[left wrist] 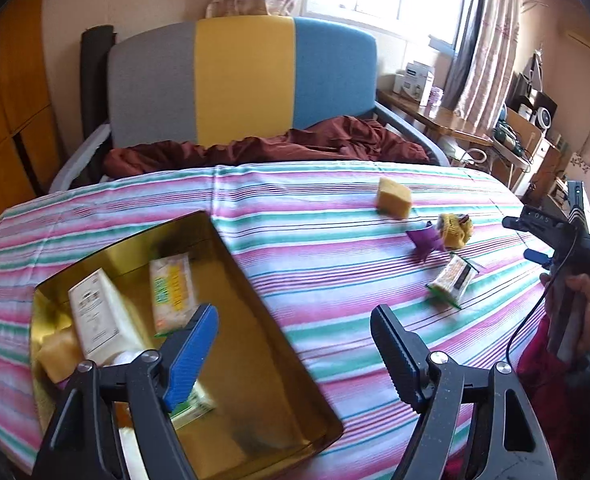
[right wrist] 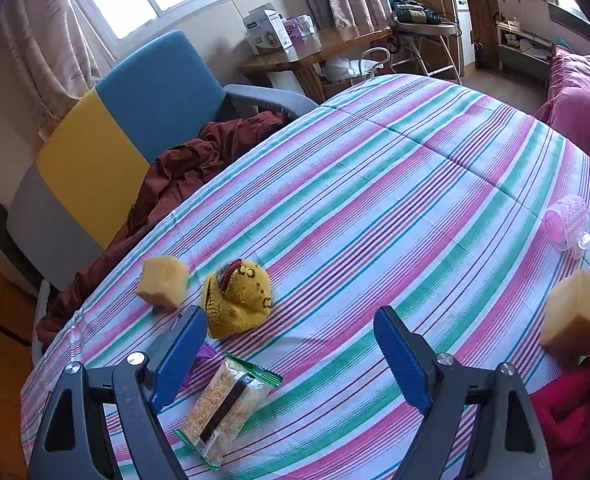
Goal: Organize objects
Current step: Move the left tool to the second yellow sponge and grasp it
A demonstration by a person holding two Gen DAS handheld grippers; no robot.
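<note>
A gold box (left wrist: 295,364) sits at the left on the striped cloth and holds a white carton (left wrist: 99,316), a snack packet (left wrist: 173,290) and a sponge (left wrist: 57,354). My left gripper (left wrist: 295,348) hangs open over the box's right wall, with nothing between its fingers. My right gripper (right wrist: 291,356) is open and empty above the cloth. Just left of its middle lies a green-edged snack packet (right wrist: 225,404), and beyond that a yellow knitted hat (right wrist: 237,300) and a sponge cube (right wrist: 163,282). A purple scrap (right wrist: 205,354) peeks from behind the left finger.
A second sponge cube (right wrist: 579,316) and a pink plastic roller (right wrist: 567,220) lie at the table's right side. A grey, yellow and blue chair (left wrist: 243,80) with a maroon cloth (left wrist: 295,146) stands behind the table. A hand (left wrist: 587,304) shows at the right edge.
</note>
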